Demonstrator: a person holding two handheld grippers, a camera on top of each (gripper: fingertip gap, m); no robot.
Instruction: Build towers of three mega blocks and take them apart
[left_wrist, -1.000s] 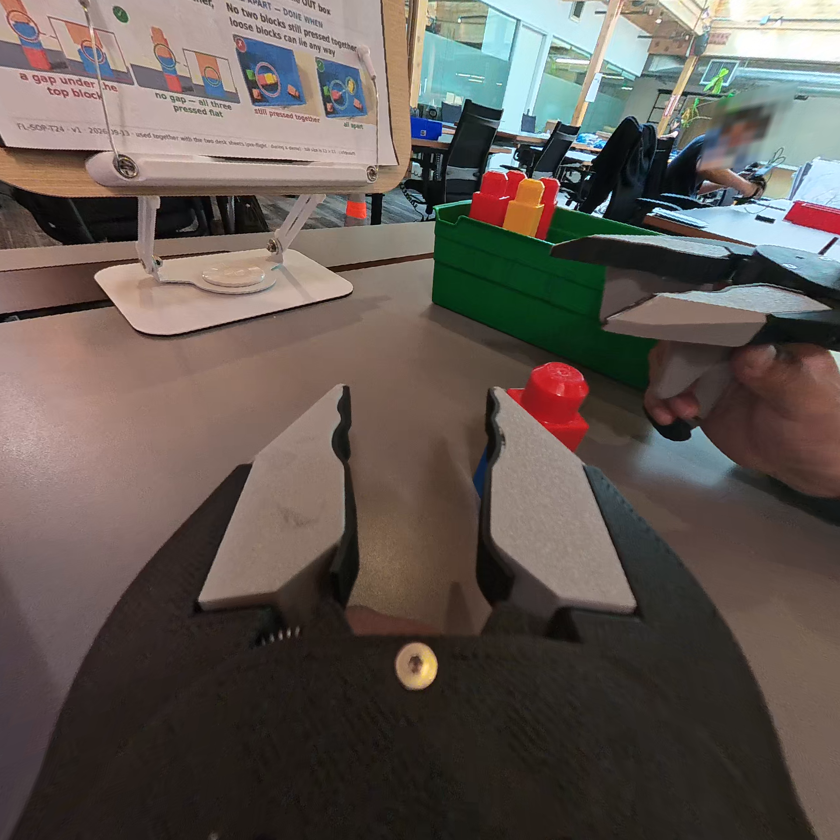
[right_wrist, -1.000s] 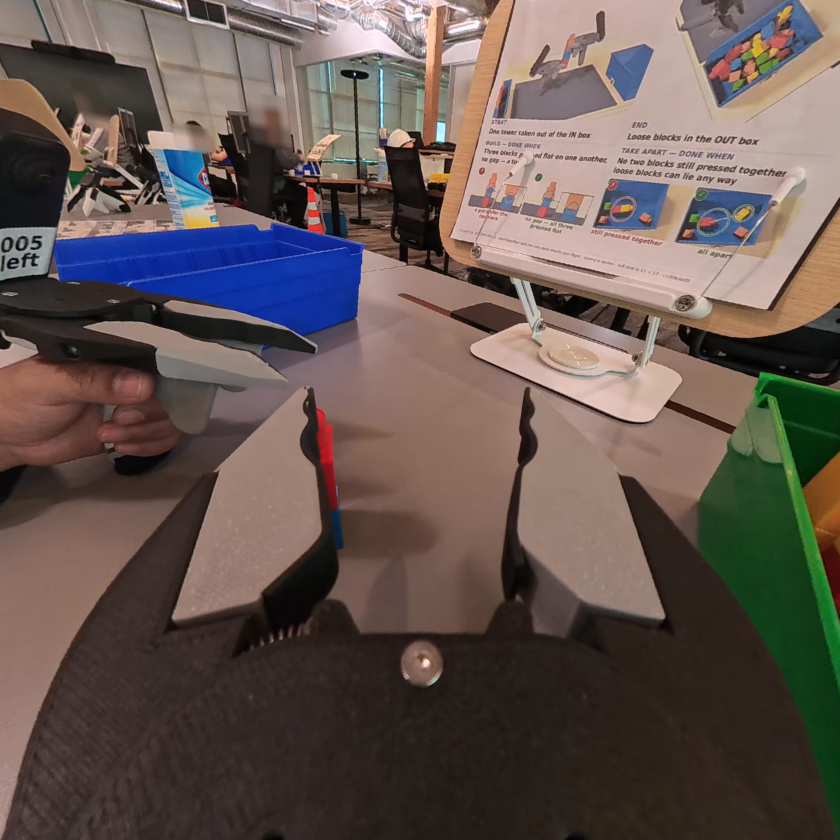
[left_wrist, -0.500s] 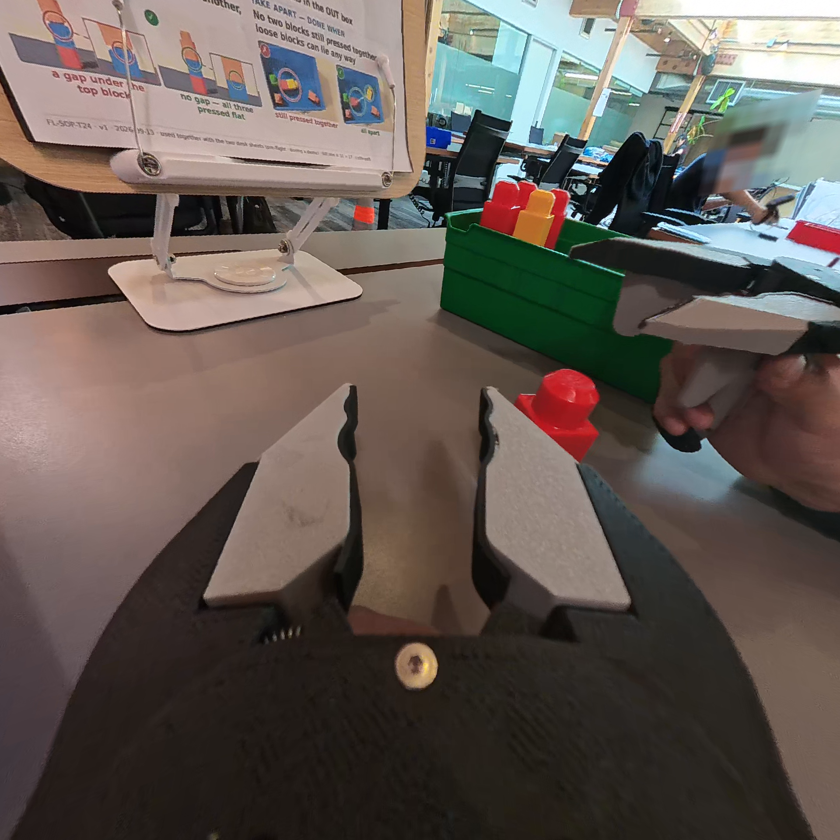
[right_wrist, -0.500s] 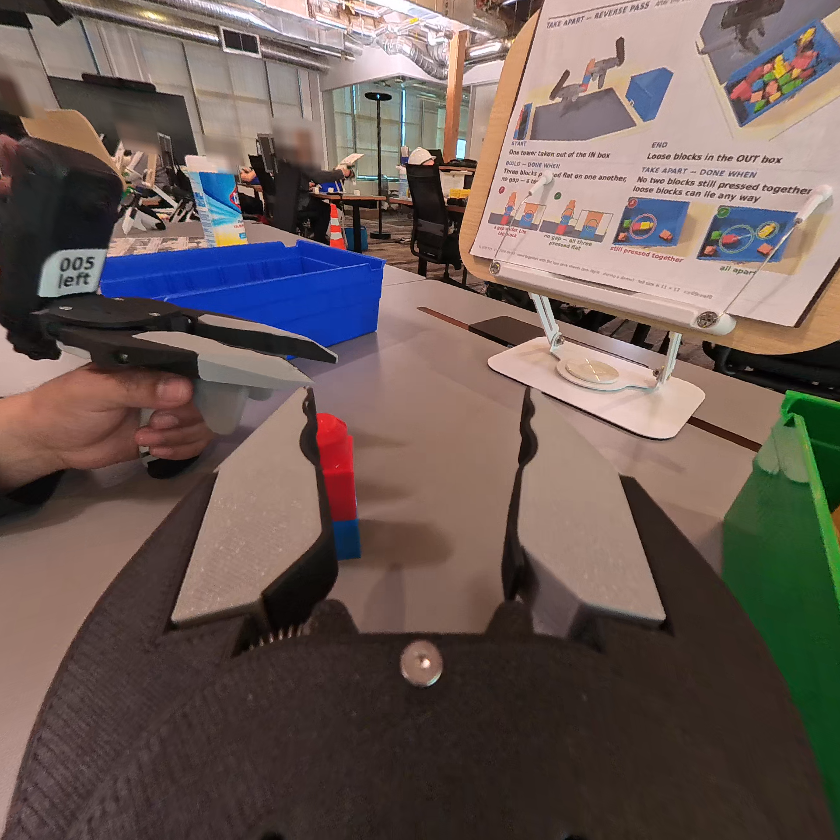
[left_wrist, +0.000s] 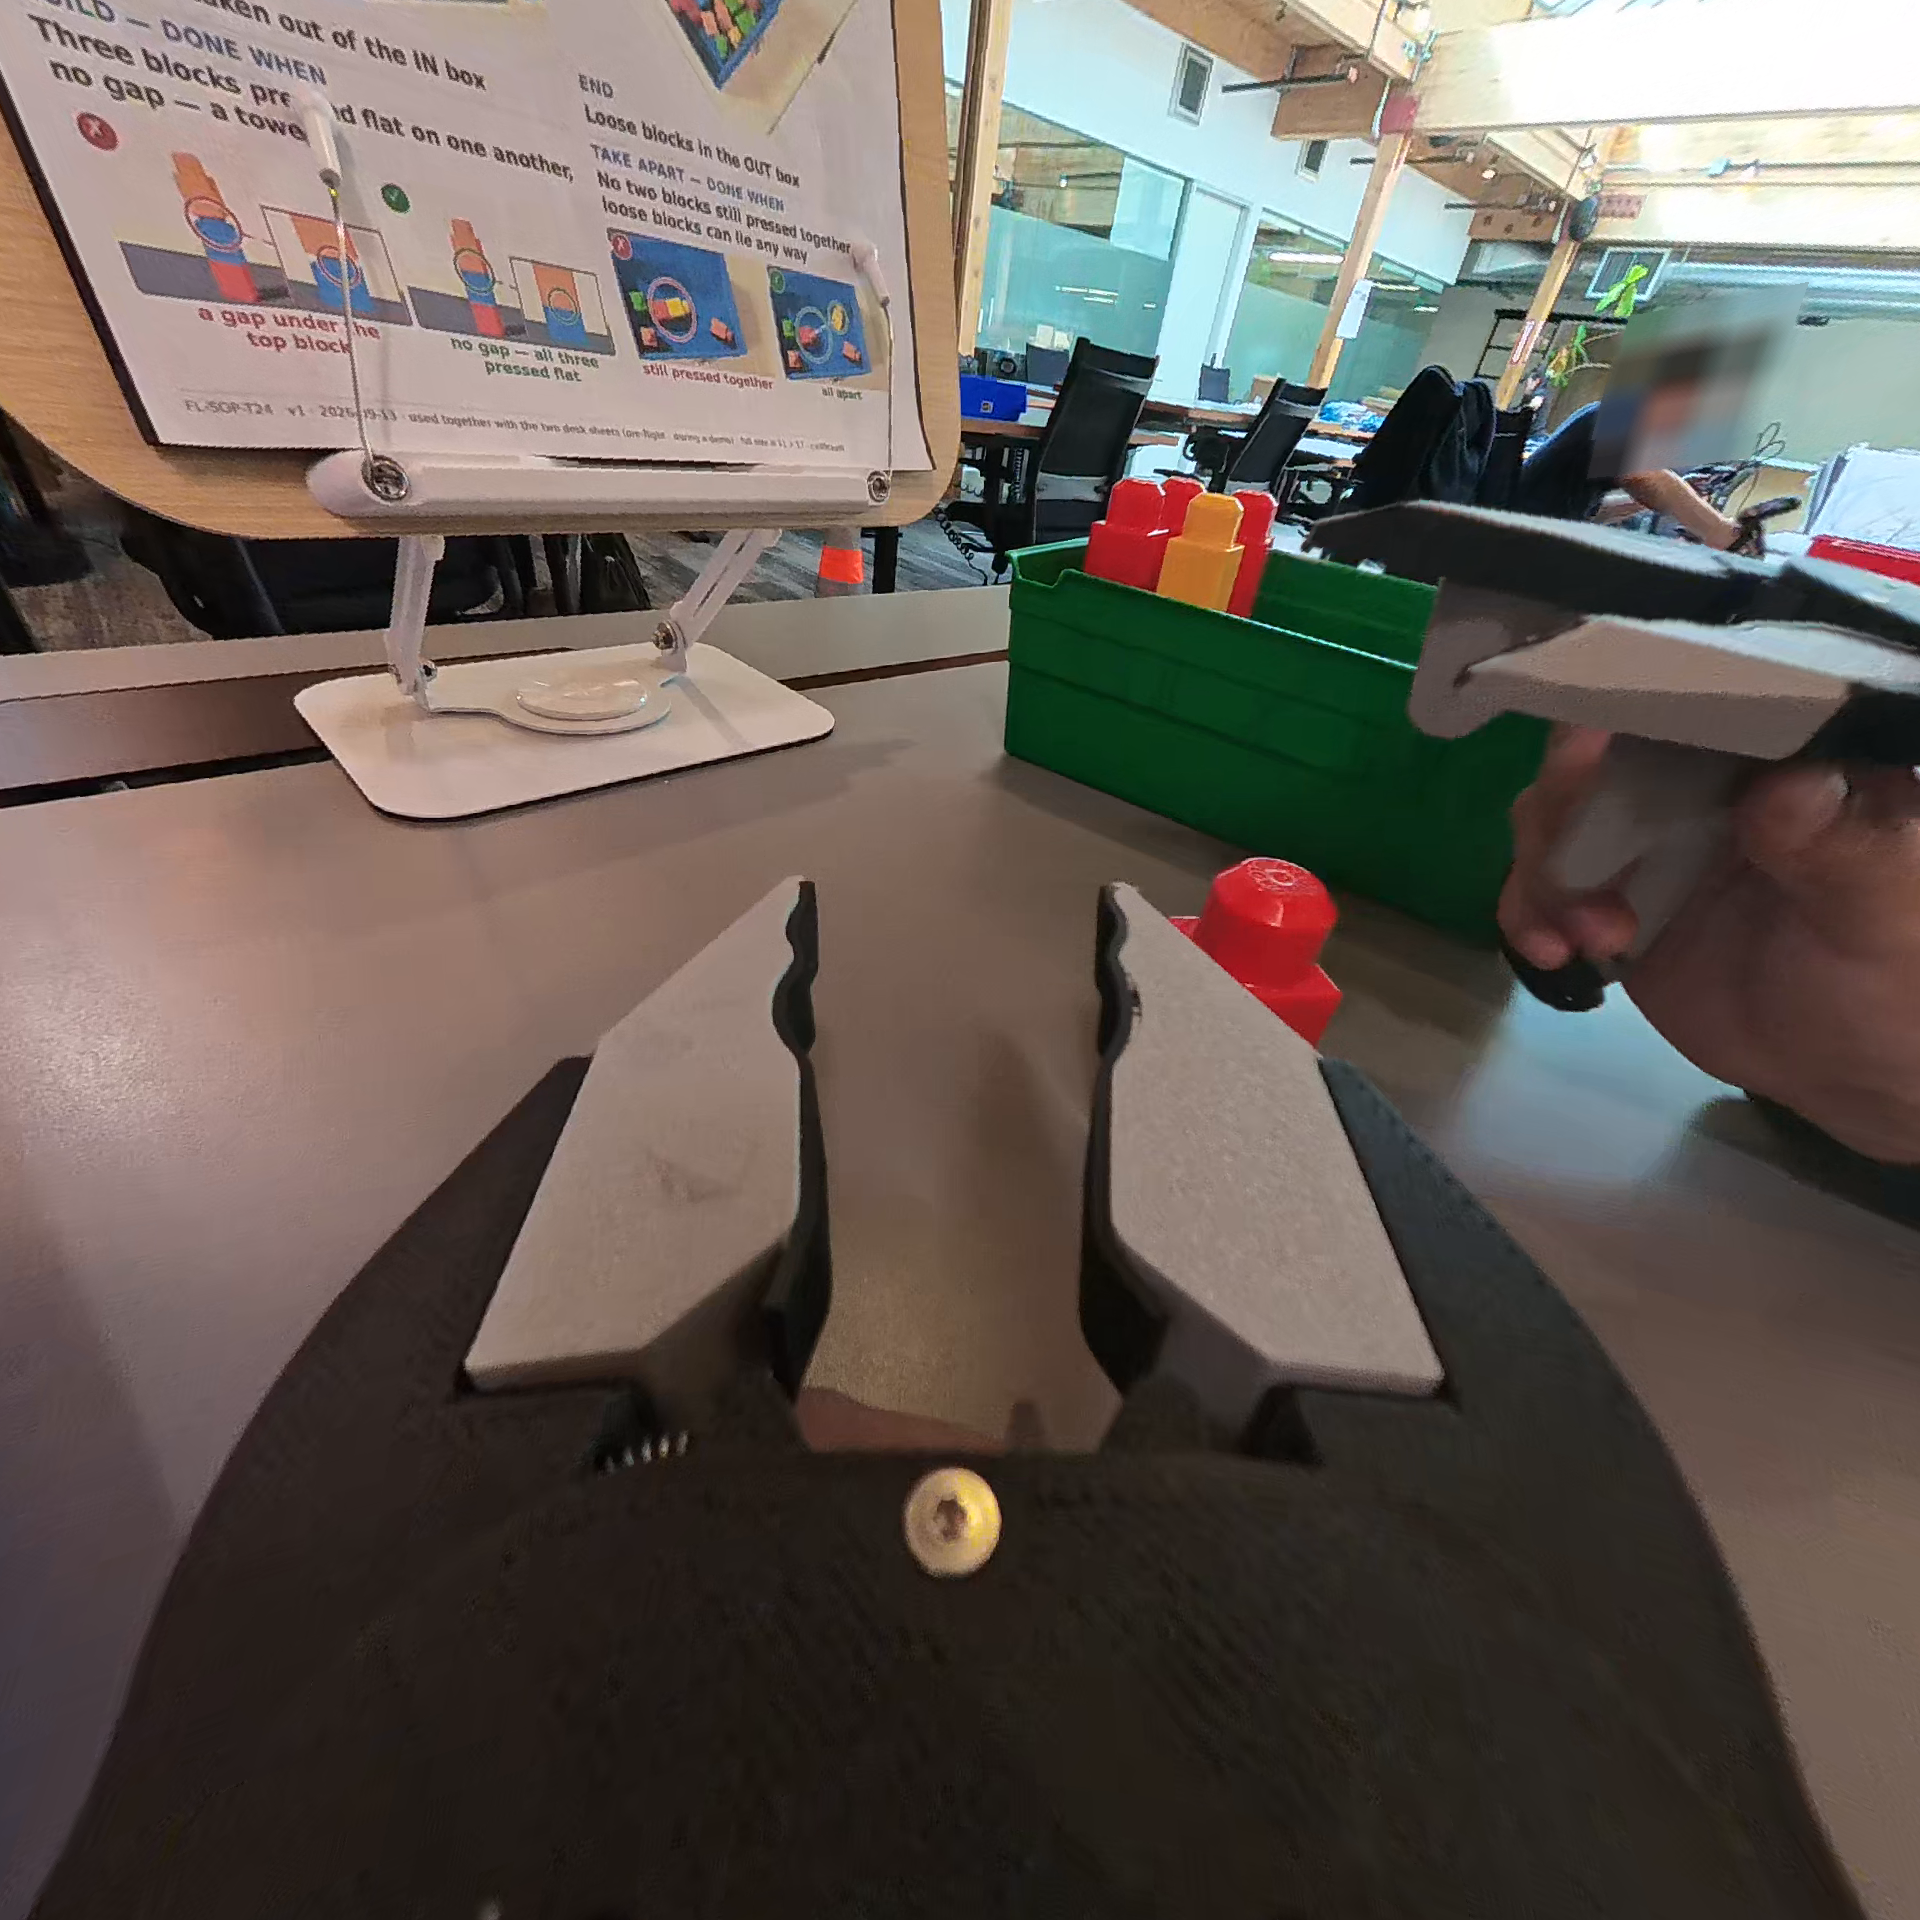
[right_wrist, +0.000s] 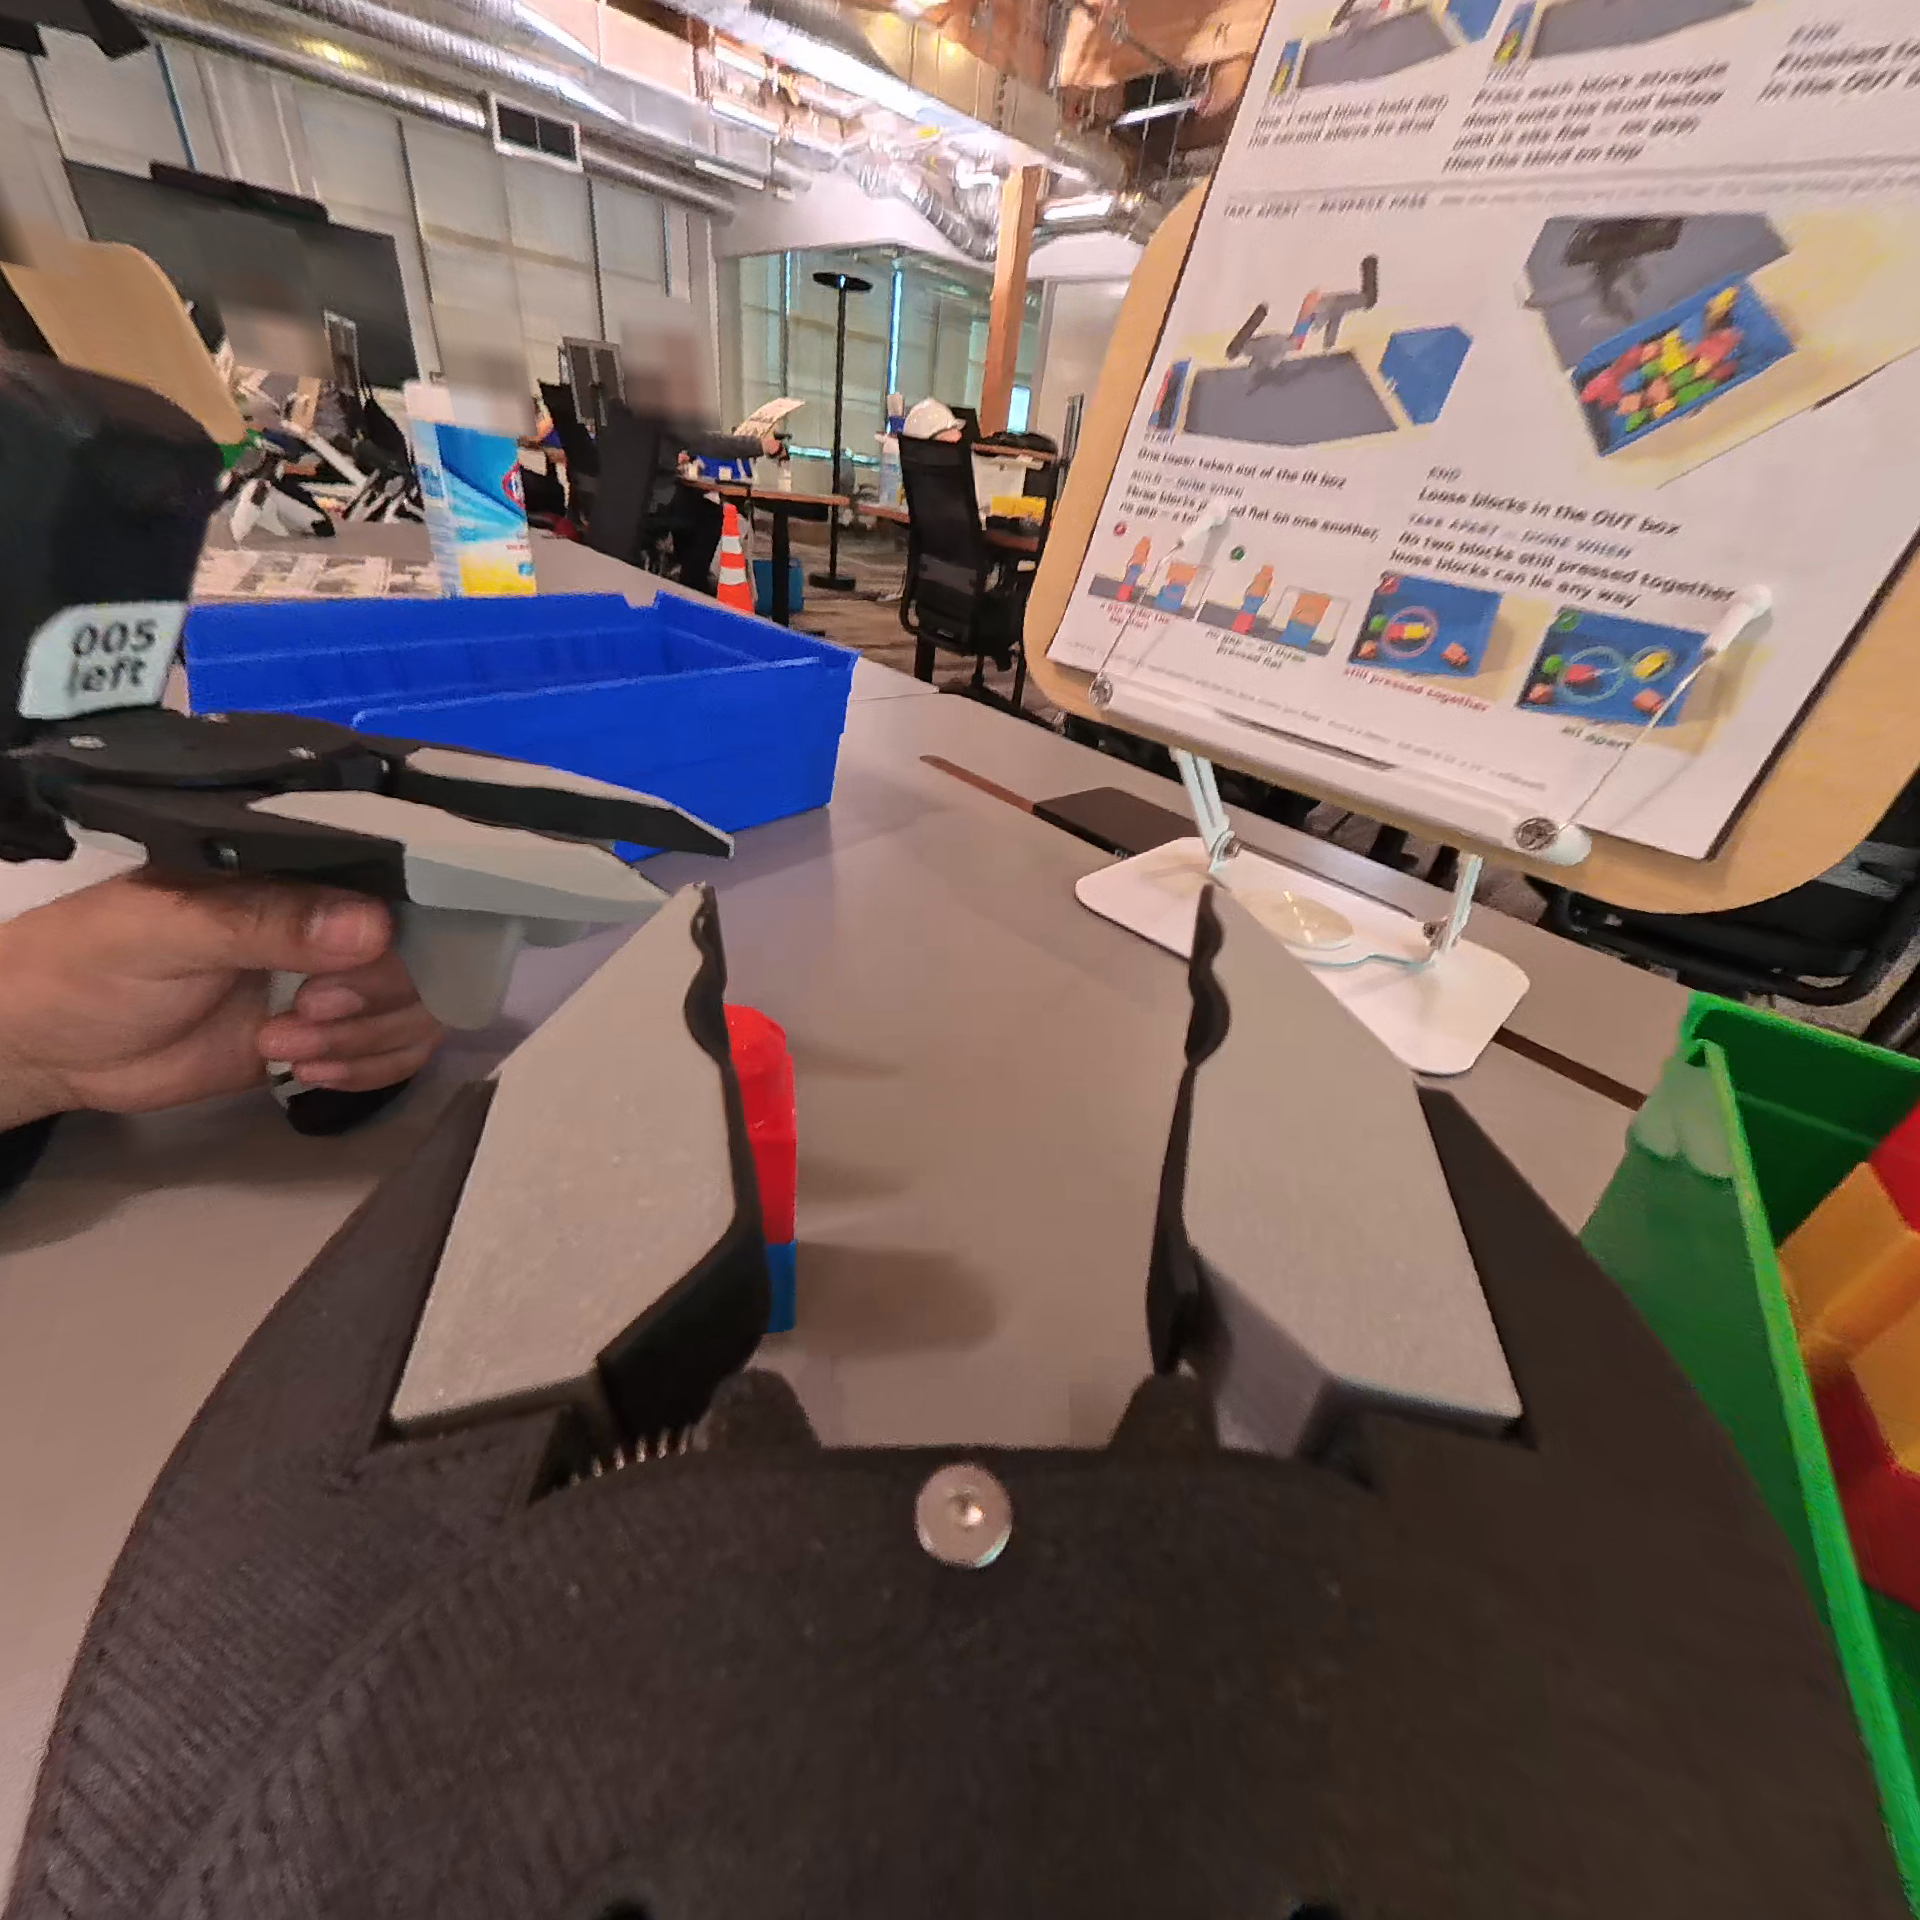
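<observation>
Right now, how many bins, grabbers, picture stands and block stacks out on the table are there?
Bins: 2, green bin and blue bin
Grabbers: 2, left gripper and right gripper
Picture stands: 1, sheet stand
Stacks on the table: 1, block stack
Total: 6

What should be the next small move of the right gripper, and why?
Probably shift the right gripper a little to its left, so the small tower of red on blue comes between its fingers. The jaws are open and empty, and the tower stands on the table partly hidden behind the left finger, not centred in the gap. The left gripper is open and empty too.
</observation>
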